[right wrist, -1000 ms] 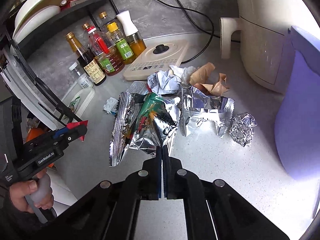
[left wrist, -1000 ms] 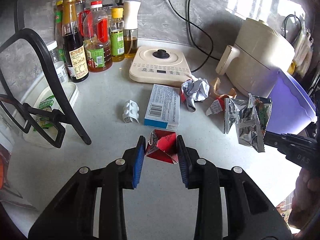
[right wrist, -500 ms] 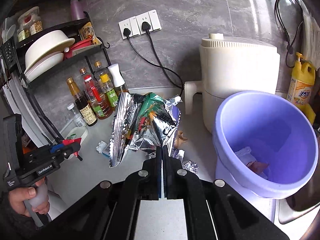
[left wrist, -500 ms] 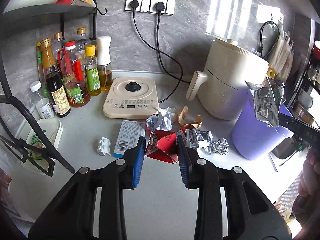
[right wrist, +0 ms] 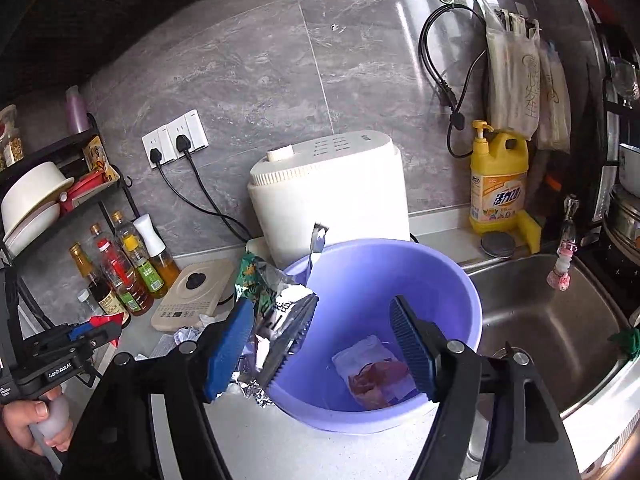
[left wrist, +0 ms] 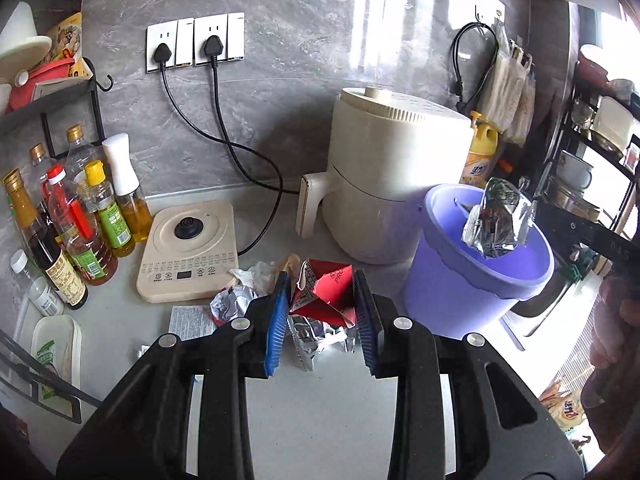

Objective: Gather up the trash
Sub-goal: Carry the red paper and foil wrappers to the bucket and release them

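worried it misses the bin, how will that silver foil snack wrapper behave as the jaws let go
The crinkled silver foil snack wrapper looks thin and light, so it may flutter rather than drop straight. It hangs against one pad of the open right gripper above the purple plastic bucket, so it may cling.

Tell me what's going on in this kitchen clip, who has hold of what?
A person is clearing trash off a kitchen counter with two handheld grippers. The right gripper is open above the purple bin, and the foil snack bag it brought there hangs against its left finger at the bin's rim, not yet down inside. The left gripper is shut on a crumpled red carton, held above the counter. More foil and paper scraps lie by the induction cooker. One wrapper is already in the bin.
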Available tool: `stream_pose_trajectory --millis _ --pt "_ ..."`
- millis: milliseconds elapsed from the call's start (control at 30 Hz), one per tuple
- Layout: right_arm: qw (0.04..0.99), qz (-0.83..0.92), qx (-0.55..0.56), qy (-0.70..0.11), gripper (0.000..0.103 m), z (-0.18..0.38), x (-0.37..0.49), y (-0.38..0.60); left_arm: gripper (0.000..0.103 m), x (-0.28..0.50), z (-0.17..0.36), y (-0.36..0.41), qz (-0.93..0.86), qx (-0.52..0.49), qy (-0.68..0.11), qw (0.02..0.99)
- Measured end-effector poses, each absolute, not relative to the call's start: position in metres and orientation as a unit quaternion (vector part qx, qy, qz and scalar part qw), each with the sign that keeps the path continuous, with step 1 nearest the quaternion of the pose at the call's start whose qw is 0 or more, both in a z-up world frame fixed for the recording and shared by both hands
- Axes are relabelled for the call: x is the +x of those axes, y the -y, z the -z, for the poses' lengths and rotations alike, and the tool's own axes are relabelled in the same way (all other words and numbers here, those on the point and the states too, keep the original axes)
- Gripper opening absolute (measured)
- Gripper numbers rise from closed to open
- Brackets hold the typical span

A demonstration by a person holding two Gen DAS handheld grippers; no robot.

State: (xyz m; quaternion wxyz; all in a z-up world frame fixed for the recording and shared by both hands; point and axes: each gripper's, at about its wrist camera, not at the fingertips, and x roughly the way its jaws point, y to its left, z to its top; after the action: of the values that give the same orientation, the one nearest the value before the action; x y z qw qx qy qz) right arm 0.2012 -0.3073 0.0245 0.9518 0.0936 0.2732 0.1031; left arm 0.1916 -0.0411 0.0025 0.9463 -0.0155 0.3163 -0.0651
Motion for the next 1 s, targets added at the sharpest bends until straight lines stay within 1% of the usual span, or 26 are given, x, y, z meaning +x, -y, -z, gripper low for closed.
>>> stream_pose_trajectory --millis 300,700,833,867,900,967,1000 --pt "0.953 -0.045 0.116 -0.276 0.069 -0.014 0.184 0.352 0.032 0.218 -0.012 0.082 0.125 0.010 -0.309 0.943" --pt "0.954 0.022 0.136 -0.266 0.069 -0.017 0.153 0.395 0.032 0.252 -0.027 0.150 0.220 0.037 -0.289 0.931" --pt "0.950 0.033 0.159 -0.266 0.069 -0.016 0.145 0.404 0.033 0.261 -0.030 0.174 0.252 0.043 -0.287 0.923" --pt "0.950 0.036 0.158 -0.265 0.069 -0.017 0.144 0.404 0.044 0.262 -0.031 0.179 0.262 0.041 -0.287 0.920" --pt "0.951 0.037 0.157 -0.265 0.069 -0.017 0.143 0.404 0.069 0.262 -0.032 0.182 0.268 0.040 -0.287 0.919" --pt "0.951 0.037 0.155 -0.265 0.069 -0.018 0.143 0.402 0.092 0.257 -0.035 0.184 0.264 0.041 -0.265 0.927" --pt "0.951 0.036 0.153 -0.266 0.069 -0.018 0.143 0.401 0.094 0.254 -0.036 0.182 0.260 0.044 -0.258 0.929"
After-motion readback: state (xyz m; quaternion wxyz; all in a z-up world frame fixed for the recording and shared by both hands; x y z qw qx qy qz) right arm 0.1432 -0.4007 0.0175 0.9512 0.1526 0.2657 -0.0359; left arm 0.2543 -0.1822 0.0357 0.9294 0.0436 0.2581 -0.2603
